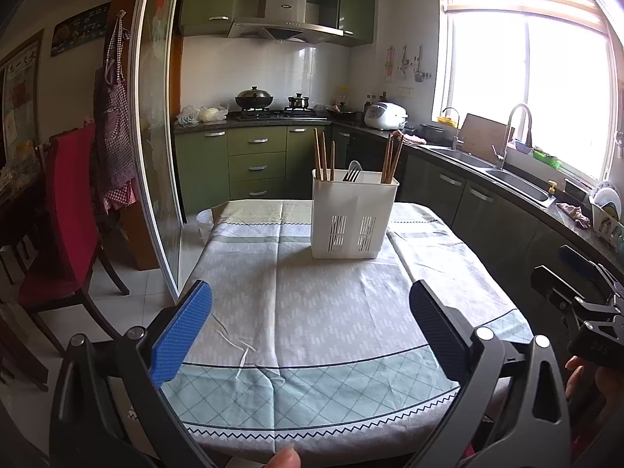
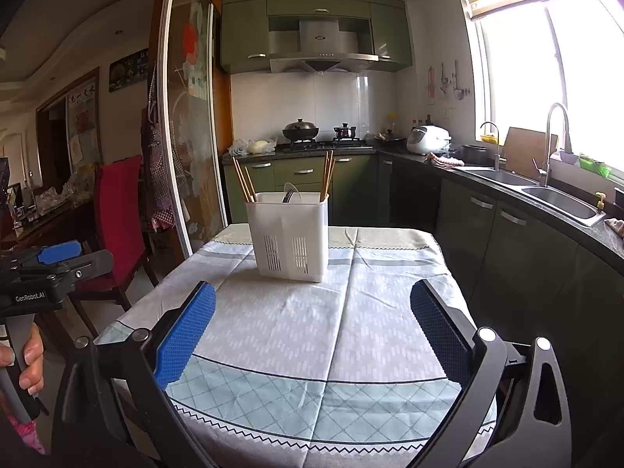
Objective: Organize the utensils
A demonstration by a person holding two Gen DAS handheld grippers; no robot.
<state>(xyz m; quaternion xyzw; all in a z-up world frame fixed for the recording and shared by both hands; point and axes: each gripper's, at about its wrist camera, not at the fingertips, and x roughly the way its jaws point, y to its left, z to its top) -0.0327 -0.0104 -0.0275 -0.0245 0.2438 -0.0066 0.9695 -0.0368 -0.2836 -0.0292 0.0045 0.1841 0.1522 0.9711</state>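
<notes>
A white slotted utensil holder (image 1: 353,216) (image 2: 288,234) stands upright on the far half of the cloth-covered table (image 1: 312,312) (image 2: 312,331). Wooden chopsticks (image 1: 323,154) (image 2: 243,183) stick out of its left section and more chopsticks (image 1: 392,158) (image 2: 327,175) out of its right. A dark fork (image 1: 352,175) (image 2: 288,195) and a pale spoon (image 1: 355,166) sit in the middle section. My left gripper (image 1: 310,296) hangs open over the table's near edge, nothing between its blue pads. My right gripper (image 2: 312,298) is likewise open and empty, well short of the holder.
A red chair (image 1: 66,234) (image 2: 117,210) stands left of the table beside a glass sliding door (image 1: 156,156). Dark counter with a sink (image 1: 518,183) (image 2: 561,199) runs along the right. Green cabinets and a stove (image 1: 280,113) lie behind. A hand (image 2: 29,355) holds the other gripper's handle.
</notes>
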